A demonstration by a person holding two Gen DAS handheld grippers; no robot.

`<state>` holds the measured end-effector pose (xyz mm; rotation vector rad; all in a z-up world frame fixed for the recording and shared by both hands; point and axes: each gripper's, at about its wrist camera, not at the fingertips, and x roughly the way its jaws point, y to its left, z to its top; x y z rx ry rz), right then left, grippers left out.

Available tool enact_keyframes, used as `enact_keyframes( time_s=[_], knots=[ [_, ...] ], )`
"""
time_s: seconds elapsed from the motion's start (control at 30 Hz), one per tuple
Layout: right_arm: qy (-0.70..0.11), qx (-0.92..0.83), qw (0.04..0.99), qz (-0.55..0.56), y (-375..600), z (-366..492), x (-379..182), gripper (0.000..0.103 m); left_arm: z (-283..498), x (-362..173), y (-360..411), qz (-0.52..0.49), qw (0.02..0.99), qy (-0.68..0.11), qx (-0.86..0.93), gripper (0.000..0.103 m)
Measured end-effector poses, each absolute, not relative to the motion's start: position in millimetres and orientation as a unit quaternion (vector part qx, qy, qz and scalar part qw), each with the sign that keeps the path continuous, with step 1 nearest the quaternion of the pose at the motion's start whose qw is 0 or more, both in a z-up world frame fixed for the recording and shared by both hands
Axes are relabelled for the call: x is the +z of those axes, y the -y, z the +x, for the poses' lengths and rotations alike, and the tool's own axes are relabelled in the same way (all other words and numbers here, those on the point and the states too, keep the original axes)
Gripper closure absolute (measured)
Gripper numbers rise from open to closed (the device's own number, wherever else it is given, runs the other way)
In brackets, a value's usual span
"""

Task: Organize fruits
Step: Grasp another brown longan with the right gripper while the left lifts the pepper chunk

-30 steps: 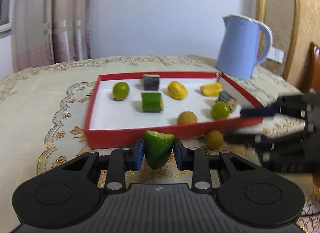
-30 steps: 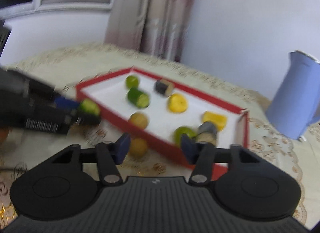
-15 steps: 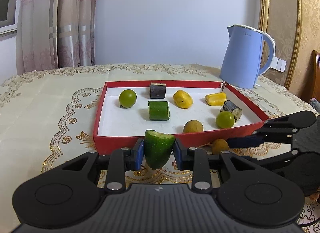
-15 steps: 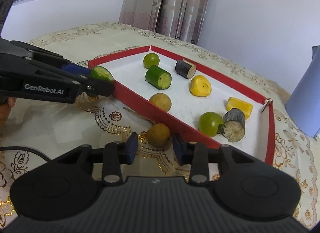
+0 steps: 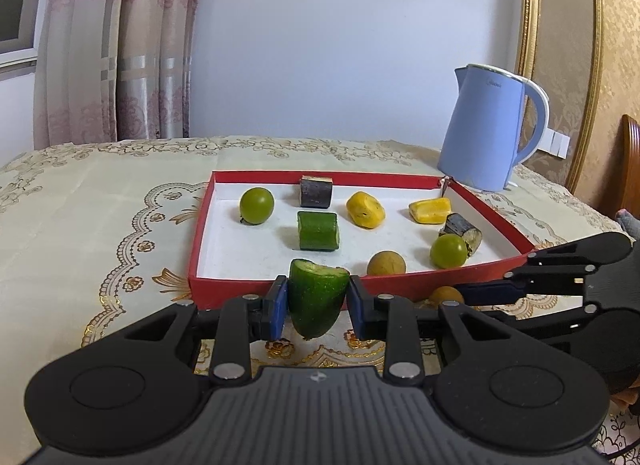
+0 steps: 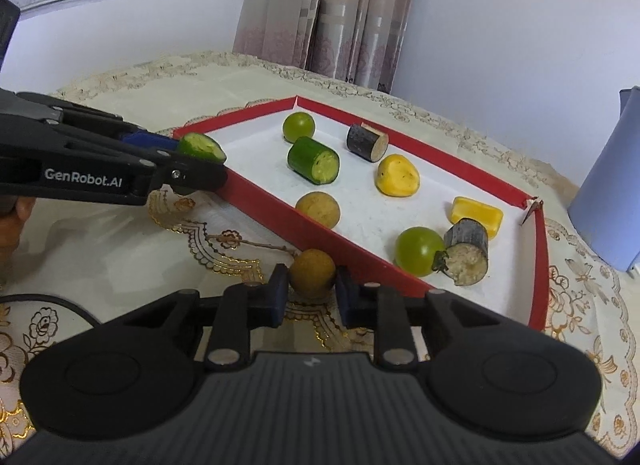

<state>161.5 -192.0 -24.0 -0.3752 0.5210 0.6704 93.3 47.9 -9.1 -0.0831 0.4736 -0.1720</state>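
Brown fruit [image 6: 312, 273] between right gripper [image 6: 311, 297] pads

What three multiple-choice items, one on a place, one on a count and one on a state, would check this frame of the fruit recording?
1. Where is the brown round fruit between the right gripper fingers?
A. Inside the tray
B. On the tablecloth, outside the tray's near wall
C. Beside the kettle

2. How many pieces lie inside the red tray?
A. Six
B. Eight
C. Ten

3. What is the left gripper doing?
A. Gripping a green cucumber piece
B. Open with nothing in it
C. Gripping a yellow piece

Answers: 1 B, the fruit sits on the cloth in front of the red wall. 2 B, two green round fruits, one cucumber section, two dark pieces, two yellow pieces and one brown fruit. 3 A, both pads press the cucumber piece's sides.
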Motion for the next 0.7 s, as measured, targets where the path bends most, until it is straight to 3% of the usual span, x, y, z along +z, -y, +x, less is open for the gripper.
enact_keyframes(
  time_s=[0.7],
  knots=[
    [-0.222,0.346,0.896,-0.168,203.7,152.2,-16.1,0.079,100.3,6.5,-45.1,-0.031,0.971,-0.230,-0.061,0.073]
  ],
)
